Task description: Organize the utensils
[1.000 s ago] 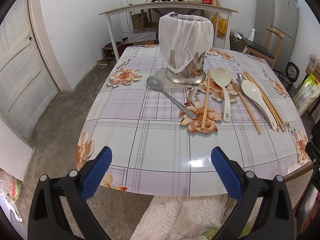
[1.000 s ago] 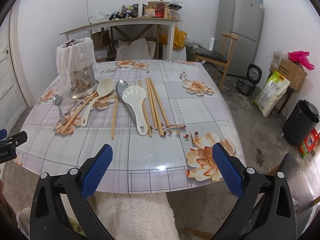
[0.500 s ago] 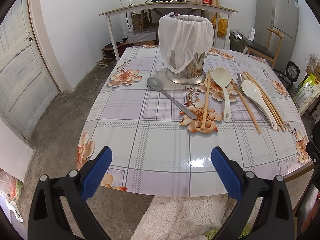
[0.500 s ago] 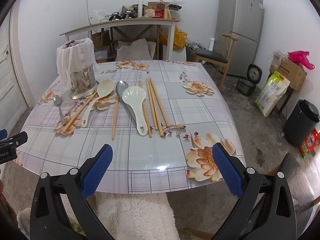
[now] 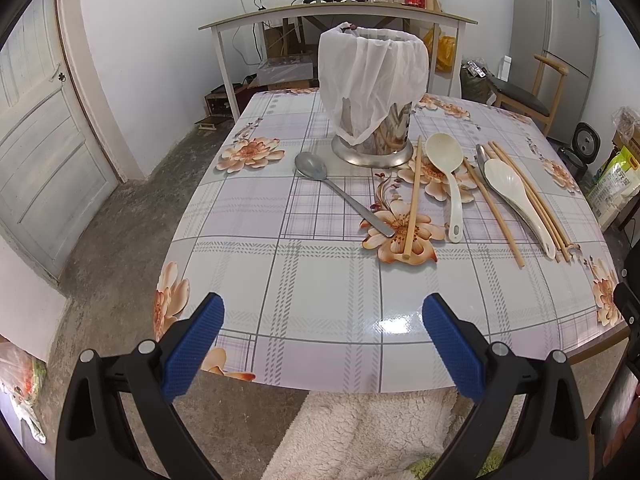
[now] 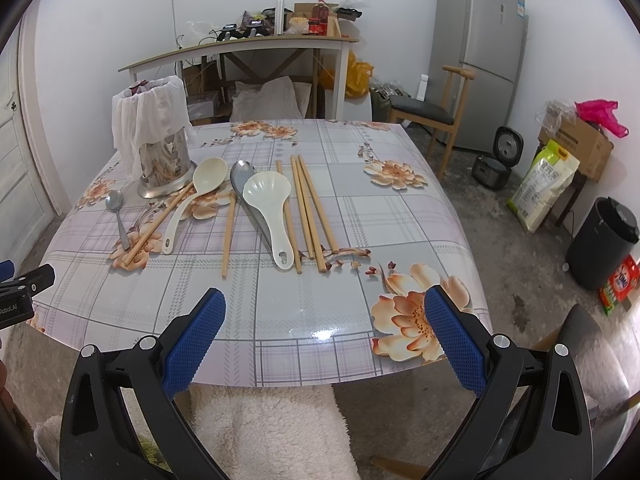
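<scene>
Both grippers hover off the near edge of the table [image 6: 400,208], over the fleecy seat below, well apart from anything to pick; the left gripper [image 5: 320,340] has its blue pads spread wide with nothing between them, and the right gripper [image 6: 324,336] stands equally wide and empty; judging from this, no utensil has yet been chosen, and the wide spread suits a first reach

The utensils lie loose across the middle of the table, handles mostly pointing toward the near edge, which should make them easy to take end-on; the likely destination is the metal holder [image 5: 374,136] near the far left corner, draped in a white cloth [image 5: 372,76] that hangs over its rim and may hinder dropping things in

Counted from the right wrist view: one small metal spoon [image 6: 118,216] nearest the left edge; one cream ladle [image 6: 200,192] with its bowl just beside the holder's base; one white rice paddle [image 6: 270,208] lying on top of a larger metal spoon [image 6: 240,174], so two metal spoons in all; chopsticks [image 6: 308,208] number about seven, one crossing by the ladle, one alone in the middle, the rest bunched beside the paddle, though the overlap makes that count uncertain
</scene>
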